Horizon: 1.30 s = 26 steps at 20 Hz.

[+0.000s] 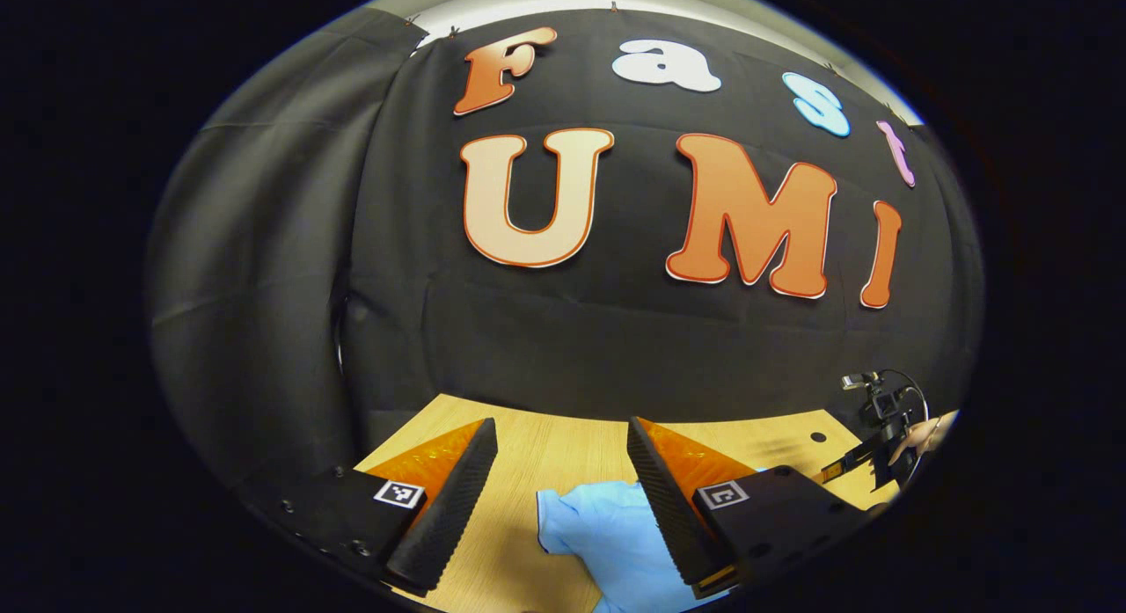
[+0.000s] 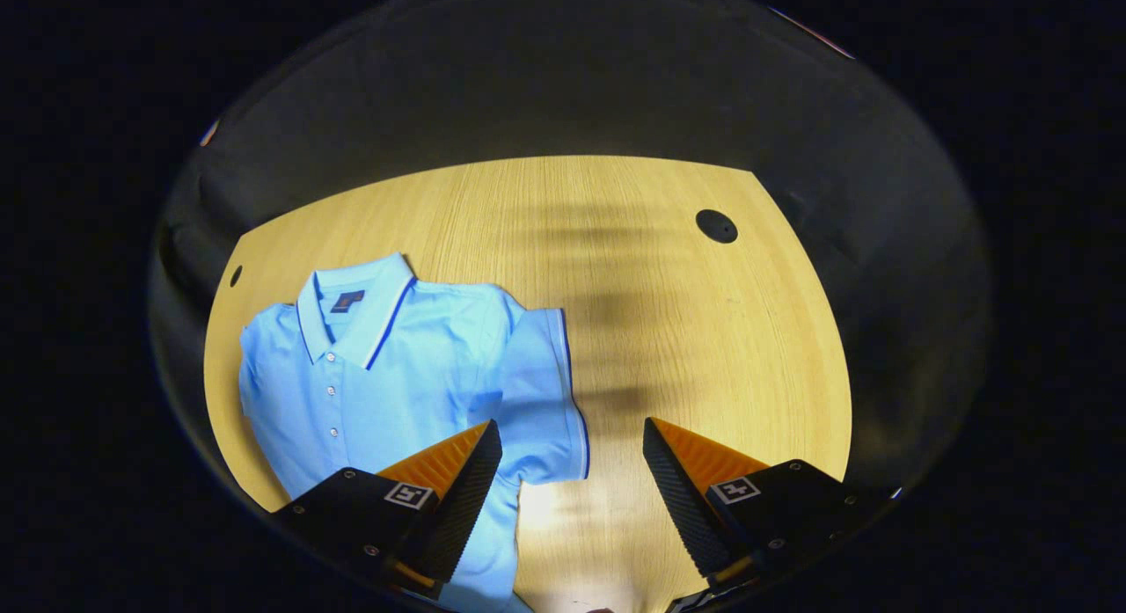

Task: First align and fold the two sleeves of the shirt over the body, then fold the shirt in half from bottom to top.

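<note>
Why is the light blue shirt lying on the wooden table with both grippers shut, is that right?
Not quite: both grippers are open. In the right gripper view the right gripper stands wide apart above the shirt on the table; in the left gripper view the left gripper is open too. The rest holds.

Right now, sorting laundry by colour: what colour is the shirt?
Light blue shirt, dark blue trim; right gripper view.

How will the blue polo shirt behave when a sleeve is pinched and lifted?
Probably floppy: the shirt lies flat and creased on the table, so it should drape. The short sleeve looks thin and light, and may slip from the tongs.
</note>
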### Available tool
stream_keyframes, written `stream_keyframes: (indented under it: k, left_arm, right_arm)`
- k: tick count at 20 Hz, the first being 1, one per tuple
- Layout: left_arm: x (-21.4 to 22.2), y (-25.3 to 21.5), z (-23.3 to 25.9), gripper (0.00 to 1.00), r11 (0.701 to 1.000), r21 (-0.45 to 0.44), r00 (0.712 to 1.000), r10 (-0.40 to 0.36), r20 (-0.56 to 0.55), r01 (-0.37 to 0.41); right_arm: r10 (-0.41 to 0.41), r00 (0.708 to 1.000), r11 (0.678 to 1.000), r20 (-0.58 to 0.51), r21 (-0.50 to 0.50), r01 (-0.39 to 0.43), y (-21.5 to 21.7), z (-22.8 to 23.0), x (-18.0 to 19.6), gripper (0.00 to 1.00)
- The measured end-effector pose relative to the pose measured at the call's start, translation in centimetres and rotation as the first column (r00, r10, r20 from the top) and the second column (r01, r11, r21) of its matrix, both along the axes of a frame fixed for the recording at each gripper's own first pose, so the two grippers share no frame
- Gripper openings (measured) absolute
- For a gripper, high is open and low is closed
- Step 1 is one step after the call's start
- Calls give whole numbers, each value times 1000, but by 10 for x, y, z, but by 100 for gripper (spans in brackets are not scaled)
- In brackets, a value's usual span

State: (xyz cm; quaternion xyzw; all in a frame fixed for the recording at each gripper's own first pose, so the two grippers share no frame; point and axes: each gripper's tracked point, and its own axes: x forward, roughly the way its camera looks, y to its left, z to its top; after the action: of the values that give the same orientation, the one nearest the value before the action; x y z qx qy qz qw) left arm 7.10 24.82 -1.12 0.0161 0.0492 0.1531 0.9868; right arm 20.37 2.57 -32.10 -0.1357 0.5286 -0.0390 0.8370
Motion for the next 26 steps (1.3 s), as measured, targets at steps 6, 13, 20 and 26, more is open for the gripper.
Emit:
stream_keyframes:
  k: [6,13,20,26]
  left_arm:
    - [2,16,-12,97,999,-21,999,26,-22,-26]
    - [5,25,-20,97,999,-28,998,39,-46,-40]
    - [4,28,-21,97,999,-15,998,47,-50,-48]
    - [-3,31,-22,96,998,-21,997,63,-51,-64]
  right_arm:
    - [-25,998,999,-63,-23,23,-7,-28,5,99]
    - [-50,994,998,-93,-28,47,-11,-41,9,99]
    - [-64,991,998,-116,-5,64,-7,-47,8,74]
    - [-80,990,996,-117,23,83,0,-48,8,28]
